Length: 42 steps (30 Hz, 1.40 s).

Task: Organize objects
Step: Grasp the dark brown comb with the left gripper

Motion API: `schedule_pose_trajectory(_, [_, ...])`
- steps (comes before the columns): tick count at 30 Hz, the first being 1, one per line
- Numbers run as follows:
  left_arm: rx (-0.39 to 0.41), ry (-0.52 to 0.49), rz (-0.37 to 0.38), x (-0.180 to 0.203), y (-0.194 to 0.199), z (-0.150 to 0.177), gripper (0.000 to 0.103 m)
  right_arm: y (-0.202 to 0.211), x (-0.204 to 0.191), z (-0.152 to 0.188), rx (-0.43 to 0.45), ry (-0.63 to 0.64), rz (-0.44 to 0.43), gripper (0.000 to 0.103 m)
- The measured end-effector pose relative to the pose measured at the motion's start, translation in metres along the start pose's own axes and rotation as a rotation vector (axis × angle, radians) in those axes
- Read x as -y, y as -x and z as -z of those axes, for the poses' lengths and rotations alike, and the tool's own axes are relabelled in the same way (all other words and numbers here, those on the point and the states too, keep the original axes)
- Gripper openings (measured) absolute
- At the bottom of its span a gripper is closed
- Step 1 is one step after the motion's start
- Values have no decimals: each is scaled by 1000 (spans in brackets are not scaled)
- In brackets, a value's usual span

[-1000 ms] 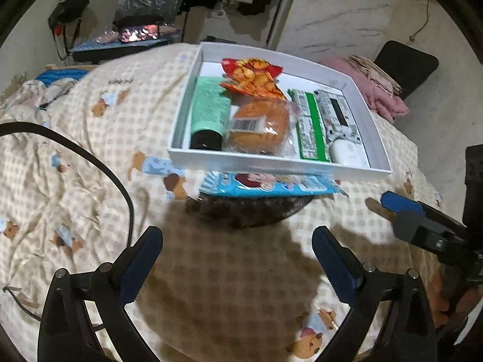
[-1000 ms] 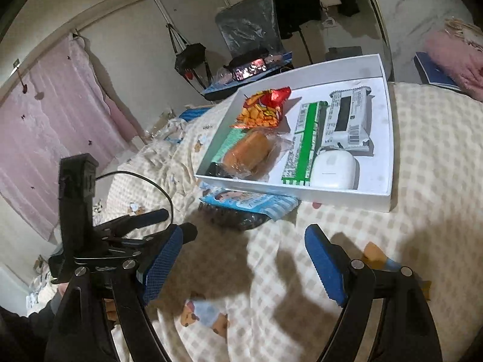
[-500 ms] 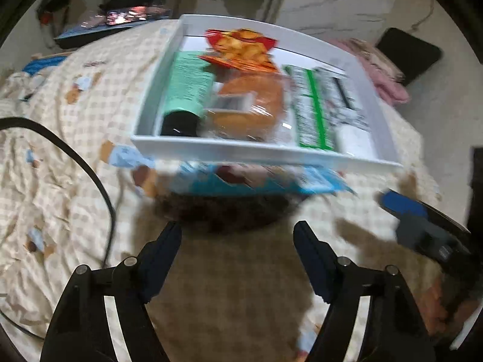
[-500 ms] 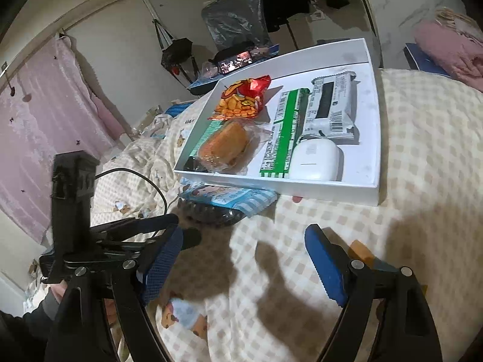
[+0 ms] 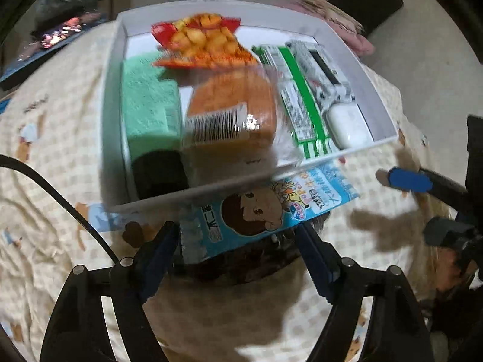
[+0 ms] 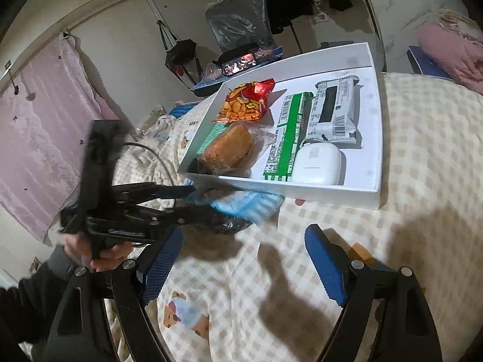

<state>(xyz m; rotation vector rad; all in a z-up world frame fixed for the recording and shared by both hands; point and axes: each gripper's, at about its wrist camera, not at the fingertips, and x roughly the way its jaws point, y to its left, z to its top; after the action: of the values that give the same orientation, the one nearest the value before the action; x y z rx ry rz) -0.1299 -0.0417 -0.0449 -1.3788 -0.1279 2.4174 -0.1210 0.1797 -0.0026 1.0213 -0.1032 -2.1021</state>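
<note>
My left tongs (image 5: 238,241) stand apart, their ribbed blue pads on either side of the light-blue snack packet (image 5: 268,208), a glossy flat pouch printed with a brown cartoon face. I cannot tell whether the pads touch it. The packet lies on the checkered bear-print cloth (image 5: 51,138), just in front of the white box (image 5: 374,81) and partly under its near rim, resting over something dark and rounded (image 5: 241,262).

In the shallow, square-walled cardboard box lie a mint-green tube with a black cap (image 5: 148,114), a crinkly red-and-orange chip bag (image 5: 202,42), a round golden bun in clear wrap (image 5: 232,111), a long green-striped bar (image 5: 299,102), a white-and-black wrapper (image 5: 320,69) and a smooth white pebble-shaped case (image 5: 347,123).

My right tongs (image 6: 241,259) hang wide and empty above the soft, wrinkled cloth, well short of the box. From that side my left tongs appear blurred, reaching at the blue packet (image 6: 250,205).
</note>
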Motion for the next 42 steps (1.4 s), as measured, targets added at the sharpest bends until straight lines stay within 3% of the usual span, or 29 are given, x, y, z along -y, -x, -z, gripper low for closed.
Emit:
schedule_pose_trajectory(5, [-28,7,51,3,4,9,83,-2,2,0,-6,-9,7,84])
schedule_pose_trajectory(11, [-63,-12,17,24,8,27,83,-1,2,0,-1,-17,-13,84])
schedule_pose_trajectory(16, [-107,-34,56,40,16,33,83,-2,3,-2,-6,-21,-15,84])
schedule_pose_trajectory(20, [-153,-20,152,49,25,39,83,-3,3,-2,-8,-27,-17,84])
schedule_pose_trajectory(26, [-168,-69,149,61,29,40,83,1,5,-3,4,-34,-19,84])
schedule_pose_trajectory(33, [-191,-138,95,64,14,35,83,0,8,-3,2,-41,-18,84])
schedule_pose_trajectory(40, [-183,-92,80,59,-2,21,83,1,8,-1,-2,-38,-14,84])
schedule_pose_trajectory(41, [-188,-89,64,60,-6,19,71,1,8,-1,-2,-38,-14,84])
schedule_pose_trajectory(42, [-191,-90,39,61,-10,17,43,1,8,-1,-2,-38,-13,84])
